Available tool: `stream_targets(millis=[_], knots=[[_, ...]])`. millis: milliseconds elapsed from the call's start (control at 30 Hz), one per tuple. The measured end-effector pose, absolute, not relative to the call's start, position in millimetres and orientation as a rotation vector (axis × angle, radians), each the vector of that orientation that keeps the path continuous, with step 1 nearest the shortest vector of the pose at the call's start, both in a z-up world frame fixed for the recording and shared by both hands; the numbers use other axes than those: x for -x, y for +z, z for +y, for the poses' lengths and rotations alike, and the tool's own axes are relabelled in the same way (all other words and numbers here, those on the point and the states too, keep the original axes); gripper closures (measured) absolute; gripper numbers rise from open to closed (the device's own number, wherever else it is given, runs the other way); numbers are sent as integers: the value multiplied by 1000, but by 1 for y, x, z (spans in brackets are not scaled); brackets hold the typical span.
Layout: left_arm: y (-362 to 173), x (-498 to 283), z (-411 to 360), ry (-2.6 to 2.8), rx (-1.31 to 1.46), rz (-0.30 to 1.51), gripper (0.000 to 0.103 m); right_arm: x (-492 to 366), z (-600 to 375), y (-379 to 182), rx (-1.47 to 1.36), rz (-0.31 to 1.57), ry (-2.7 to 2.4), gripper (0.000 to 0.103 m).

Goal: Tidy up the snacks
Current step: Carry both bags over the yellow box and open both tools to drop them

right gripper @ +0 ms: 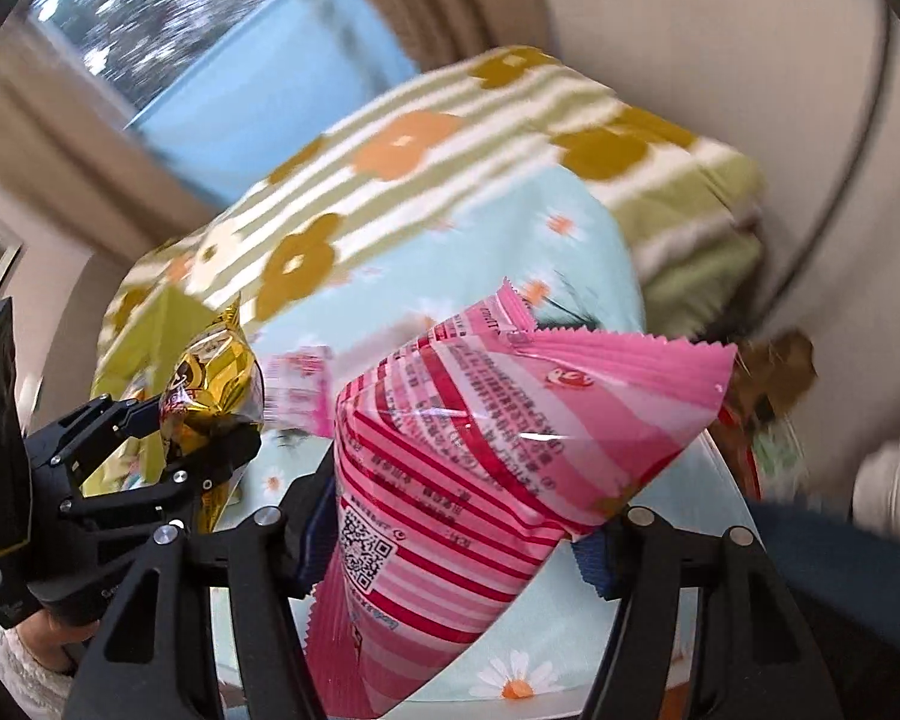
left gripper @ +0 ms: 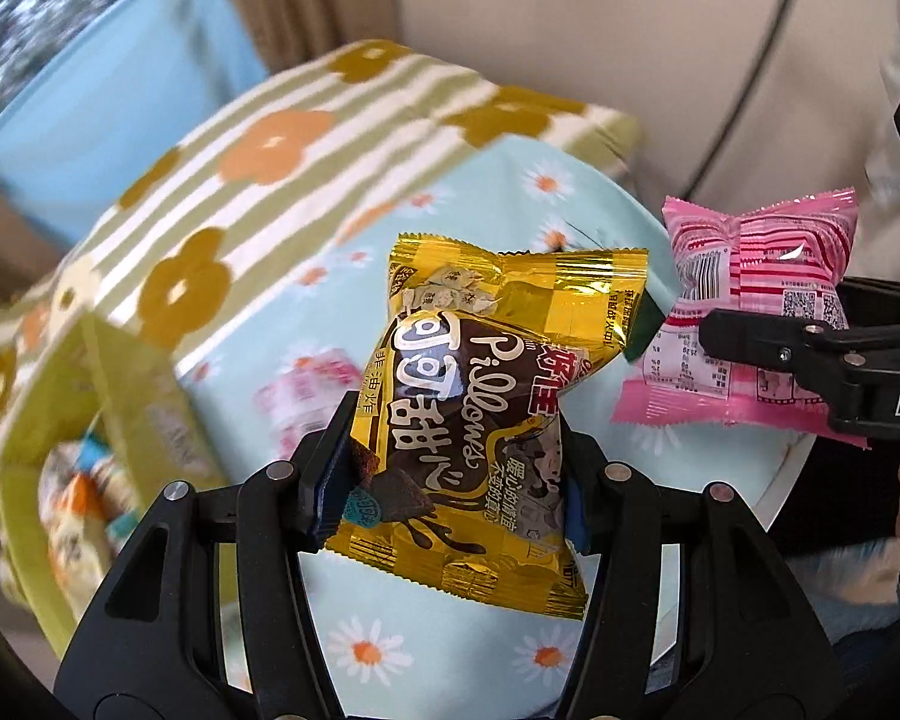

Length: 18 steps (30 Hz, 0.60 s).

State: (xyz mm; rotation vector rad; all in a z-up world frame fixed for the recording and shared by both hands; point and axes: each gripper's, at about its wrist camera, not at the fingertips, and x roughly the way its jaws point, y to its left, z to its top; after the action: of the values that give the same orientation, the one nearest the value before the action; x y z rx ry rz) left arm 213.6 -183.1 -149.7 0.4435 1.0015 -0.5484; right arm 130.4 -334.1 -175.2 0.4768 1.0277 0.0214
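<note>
The left gripper (left gripper: 456,468) is clamped on a gold snack packet (left gripper: 486,420), raised over the daisy tablecloth (left gripper: 366,654). Just to its right, the right gripper (right gripper: 450,546) pinches a pink snack packet (right gripper: 480,450), tilted upward.

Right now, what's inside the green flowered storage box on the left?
Through the open side of the storage box, blurred small wrapped snacks show in orange, white and blue. Its striped lid and walls hide the rest, so how full it is cannot be told.

Both the left gripper (left gripper: 450,468) and right gripper (right gripper: 450,534) are matte black plastic linkages with silver pivot screws and blue finger pads (left gripper: 330,498), white lettering, and a fluffy pale sleeve (right gripper: 12,666).
</note>
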Motion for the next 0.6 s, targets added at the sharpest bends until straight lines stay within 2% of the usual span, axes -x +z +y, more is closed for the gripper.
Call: stream_targets(millis=[267,600], knots=[[-105,-220,-109,-335,-286,939,51,-175,-279,-142,-355,989,246,43],[-70,-231,13,-136,-174,864,51,-225,-163,-106,-243,936,470,43]])
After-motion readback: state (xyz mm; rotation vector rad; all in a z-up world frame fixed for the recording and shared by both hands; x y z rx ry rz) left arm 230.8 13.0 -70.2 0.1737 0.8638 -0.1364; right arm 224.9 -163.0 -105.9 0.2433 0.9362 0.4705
